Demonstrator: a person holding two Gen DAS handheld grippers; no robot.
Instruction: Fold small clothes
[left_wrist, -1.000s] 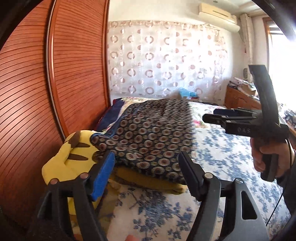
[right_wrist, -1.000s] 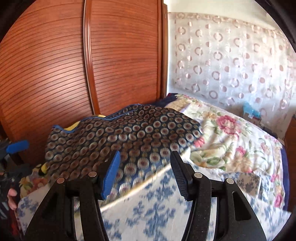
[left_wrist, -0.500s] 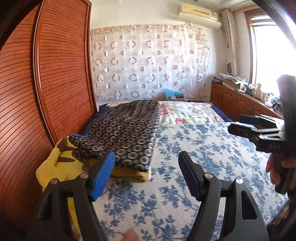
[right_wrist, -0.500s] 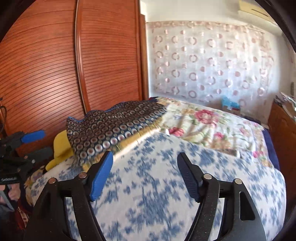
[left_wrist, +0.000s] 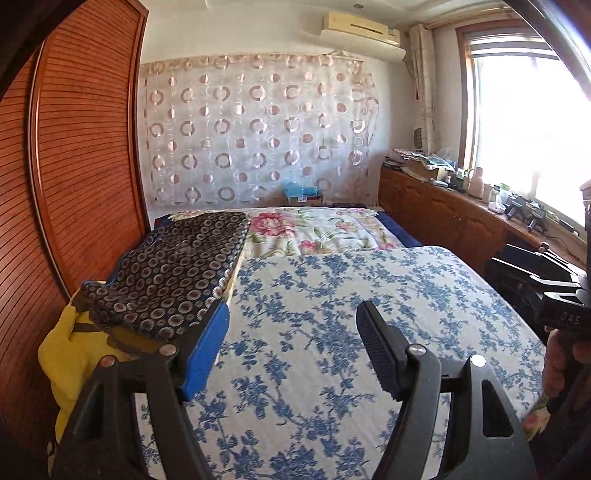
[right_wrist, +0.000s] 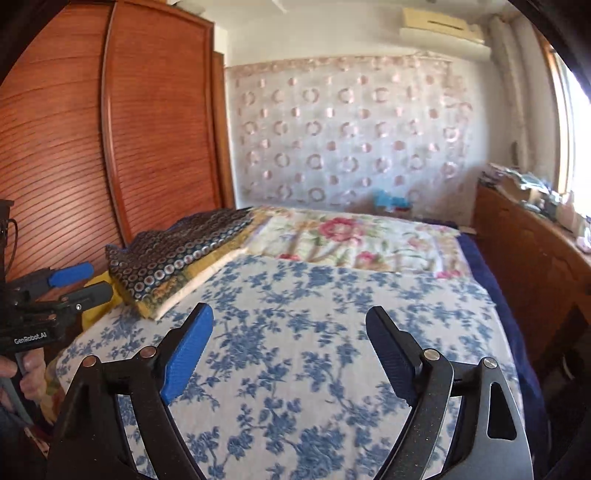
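Note:
A folded dark garment with a ring pattern (left_wrist: 177, 273) lies on a stack at the bed's left edge, over yellow cloth (left_wrist: 70, 354); it also shows in the right wrist view (right_wrist: 177, 251). My left gripper (left_wrist: 293, 323) is open and empty, above the blue-flowered bedspread (left_wrist: 332, 332), just right of the stack. My right gripper (right_wrist: 290, 328) is open and empty over the same bedspread (right_wrist: 295, 350), well right of the stack. Each gripper shows at the edge of the other's view: the right one (left_wrist: 517, 266) and the left one (right_wrist: 79, 282).
A red-flowered quilt (left_wrist: 314, 229) lies at the bed's head. A slatted wooden wardrobe (left_wrist: 74, 166) stands close on the left. A low wooden cabinet (left_wrist: 443, 218) with clutter runs under the window on the right. A ring-patterned curtain (left_wrist: 258, 136) hangs behind.
Both grippers have pulled back and away from the folded dark garment, which stays on the stack. More of the blue-flowered bedspread now shows in both views.

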